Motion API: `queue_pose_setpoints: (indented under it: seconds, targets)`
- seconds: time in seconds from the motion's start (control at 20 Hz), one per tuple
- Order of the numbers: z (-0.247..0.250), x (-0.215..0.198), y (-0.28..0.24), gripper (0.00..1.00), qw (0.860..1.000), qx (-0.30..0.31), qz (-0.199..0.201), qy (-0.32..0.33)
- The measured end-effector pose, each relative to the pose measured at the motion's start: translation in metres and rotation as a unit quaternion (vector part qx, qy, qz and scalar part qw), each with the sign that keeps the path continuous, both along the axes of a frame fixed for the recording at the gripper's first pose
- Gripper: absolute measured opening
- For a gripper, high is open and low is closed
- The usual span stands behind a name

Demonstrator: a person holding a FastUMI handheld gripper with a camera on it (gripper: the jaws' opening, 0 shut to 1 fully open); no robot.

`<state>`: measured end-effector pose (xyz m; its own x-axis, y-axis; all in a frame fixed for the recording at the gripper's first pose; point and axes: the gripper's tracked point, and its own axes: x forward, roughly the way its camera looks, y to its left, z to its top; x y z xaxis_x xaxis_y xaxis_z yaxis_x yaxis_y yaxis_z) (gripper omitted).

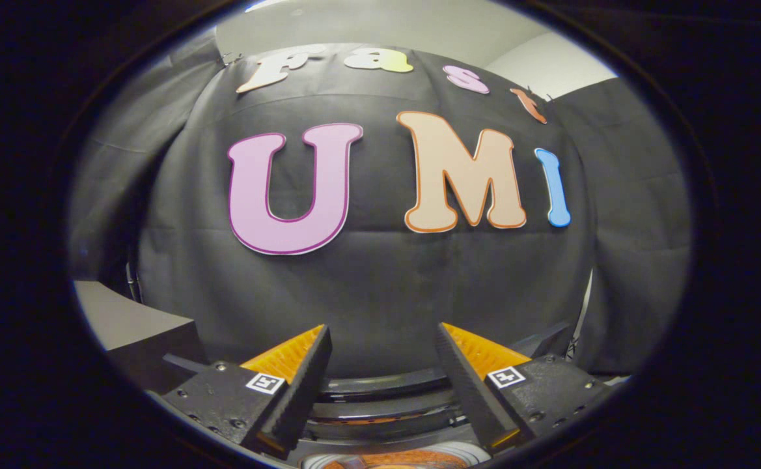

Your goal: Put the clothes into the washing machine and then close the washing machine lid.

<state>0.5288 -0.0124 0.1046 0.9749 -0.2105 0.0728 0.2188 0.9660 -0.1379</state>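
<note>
Clothes point(393, 460) show as a patch of orange-brown fabric low down, below and between the fingers, lying inside a pale round rim; how much fabric is there cannot be told, since just a sliver is seen. Above that patch, dark curved bands with a glossy sheen run across between the fingers, most likely the washer point(380, 391) rim or its lid, though which part is unclear.

The gripper point(383, 339) hangs over this spot with its fingers spread wide apart, nothing between them and nothing touching either one. Each finger point(302, 384) rises from a dark block carrying a small square marker. The fingertips point toward the cloth wall point(380, 286) beyond, which hangs in soft folds and creases.

Off to the left of the fingers, a grey flat surface point(126, 319) with a dark edge sits beside the wall. A pale ceiling point(387, 26) shows above the cloth.
</note>
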Motion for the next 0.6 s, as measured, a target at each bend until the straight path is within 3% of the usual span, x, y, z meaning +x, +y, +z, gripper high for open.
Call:
queue_pose_setpoints:
  seconds: [0.6]
  targets:
    - [0.0072, -0.0064, -0.0010, 0.97, 1.000, 0.006, -0.012, -0.020]
